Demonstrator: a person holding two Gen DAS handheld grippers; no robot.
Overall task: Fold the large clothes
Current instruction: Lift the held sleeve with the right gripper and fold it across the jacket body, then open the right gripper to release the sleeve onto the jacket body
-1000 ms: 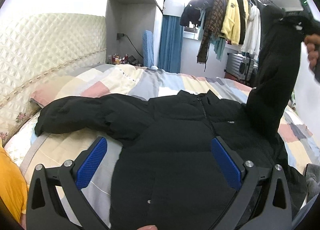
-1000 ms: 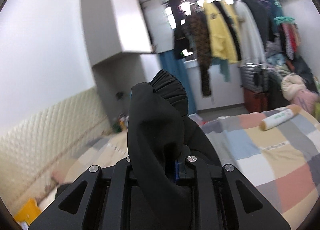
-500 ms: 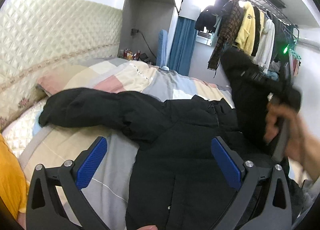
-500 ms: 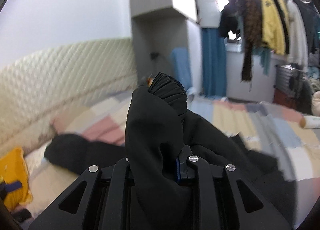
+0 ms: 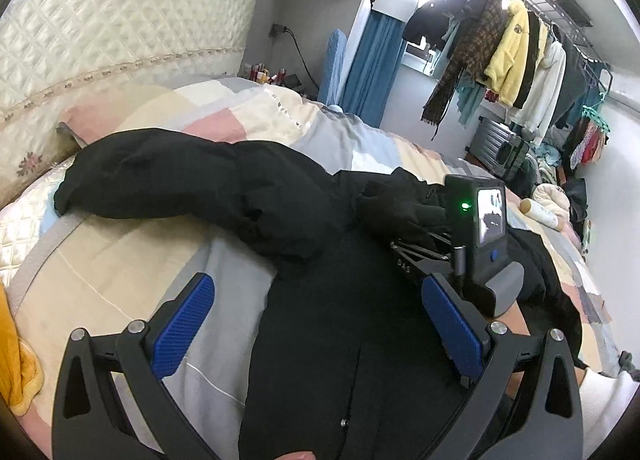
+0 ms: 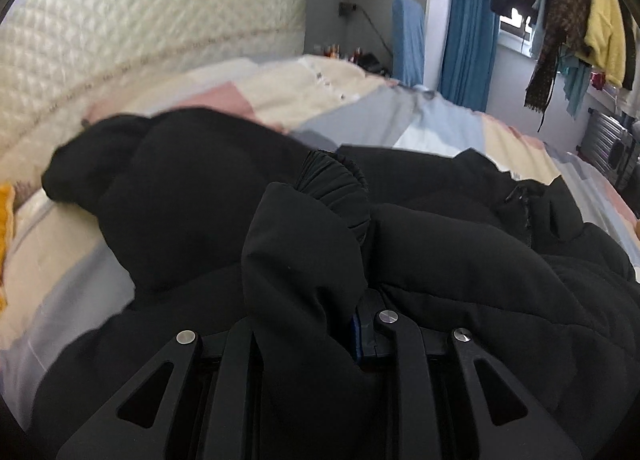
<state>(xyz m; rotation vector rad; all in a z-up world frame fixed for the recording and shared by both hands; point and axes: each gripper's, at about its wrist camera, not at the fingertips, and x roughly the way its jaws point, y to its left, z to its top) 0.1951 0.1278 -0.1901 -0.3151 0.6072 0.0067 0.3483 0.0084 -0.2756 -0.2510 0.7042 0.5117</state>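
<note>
Black puffer jacket (image 5: 320,300) is lying spread front-up across the patchwork bedspread (image 5: 120,260), collar toward the far side, one sleeve (image 5: 160,175) stretching out toward the quilted headboard (image 5: 100,31). Left gripper (image 5: 316,324) is hanging over the jacket's lower front, blue pads (image 5: 184,324) standing wide apart, nothing between them. Right gripper (image 6: 316,324) is pinching the other sleeve near its ribbed cuff (image 6: 336,187); the fabric is bunching up between the narrowly set jaws and draping over them onto the jacket's chest. The pads are mostly buried in cloth, so the contact is probably firm.
</note>
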